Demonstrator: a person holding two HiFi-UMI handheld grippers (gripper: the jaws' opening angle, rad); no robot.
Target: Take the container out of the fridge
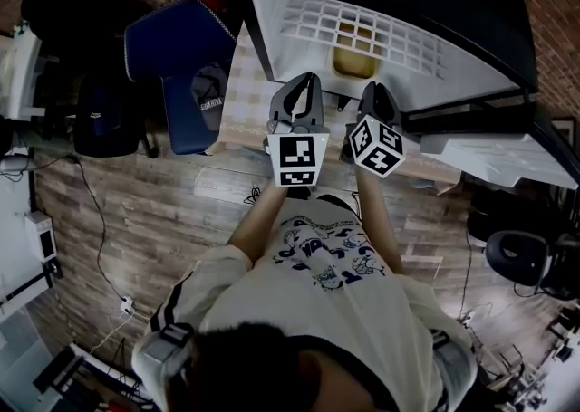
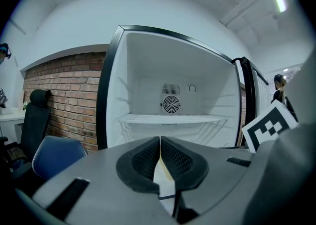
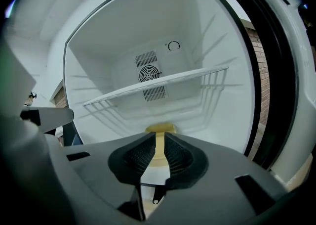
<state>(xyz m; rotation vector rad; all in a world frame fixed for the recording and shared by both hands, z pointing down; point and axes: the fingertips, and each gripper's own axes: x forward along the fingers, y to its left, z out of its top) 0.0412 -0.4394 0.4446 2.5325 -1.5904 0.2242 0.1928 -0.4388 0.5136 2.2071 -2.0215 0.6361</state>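
The fridge (image 1: pixel 272 16) stands open in front of me, its white wire shelf (image 1: pixel 408 48) seen from above in the head view. A yellow container (image 1: pixel 352 59) sits on the fridge floor under that shelf. My left gripper (image 1: pixel 305 84) is at the fridge's front edge, left of the container, jaws shut and empty. My right gripper (image 1: pixel 376 93) is just before the container. In the right gripper view the container (image 3: pixel 160 129) shows over the jaw tips; that gripper (image 3: pixel 159 137) has a narrow gap with nothing in it. In the left gripper view my left gripper (image 2: pixel 160 140) points at the shelf (image 2: pixel 168 118).
A blue chair (image 1: pixel 172 48) with a dark cap (image 1: pixel 208 98) stands left of the fridge beside a black chair (image 1: pixel 72 12). The open fridge door (image 1: pixel 494 152) juts out at the right. A brick wall (image 2: pixel 64 95) lies left, and a person (image 2: pixel 281 88) stands far right.
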